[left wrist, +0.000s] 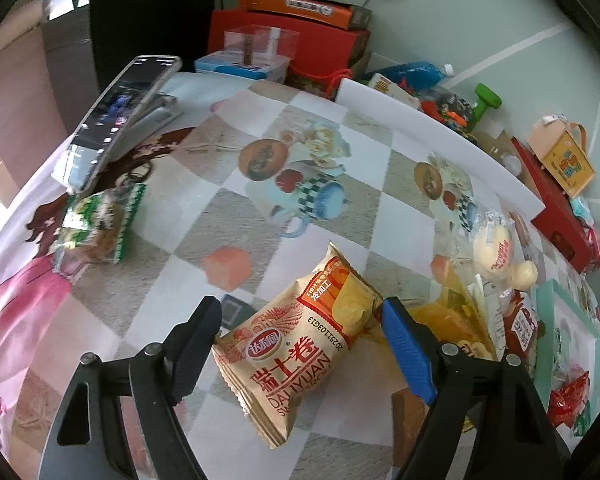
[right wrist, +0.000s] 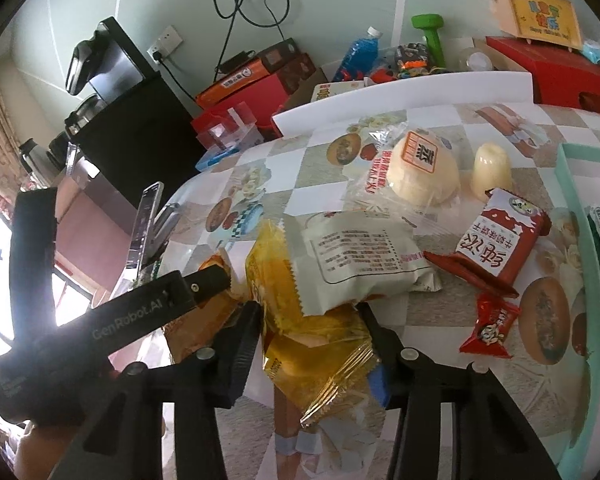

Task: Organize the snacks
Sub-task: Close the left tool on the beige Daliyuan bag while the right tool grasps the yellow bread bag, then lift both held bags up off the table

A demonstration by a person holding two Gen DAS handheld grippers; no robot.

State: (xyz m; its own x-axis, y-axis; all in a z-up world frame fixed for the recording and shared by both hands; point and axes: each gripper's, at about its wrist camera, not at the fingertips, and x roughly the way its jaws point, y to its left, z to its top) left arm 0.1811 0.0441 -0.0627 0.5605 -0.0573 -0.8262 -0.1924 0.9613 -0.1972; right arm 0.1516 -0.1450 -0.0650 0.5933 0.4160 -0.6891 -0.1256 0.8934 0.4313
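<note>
The left gripper (left wrist: 300,328) is clamped on a beige snack packet (left wrist: 292,344), pads pressing both side edges — a hold across the narrow width suits lifting. The right gripper (right wrist: 312,344) is clamped on a yellow packet (right wrist: 316,344), which lies partly under a white packet (right wrist: 360,256) at 12 o'clock. The teal tray (right wrist: 572,184), the probable destination, sits at 3 o'clock.

1. Swiss-roll packet (left wrist: 296,344) lies on the table (left wrist: 204,216), between the left gripper's fingers.
2. Phone (left wrist: 116,120) stands propped far left.
3. Green-edged packet (left wrist: 100,224) lies before it.
4. Bun packet (right wrist: 412,164) lies left of the jelly cup (right wrist: 492,172).
</note>
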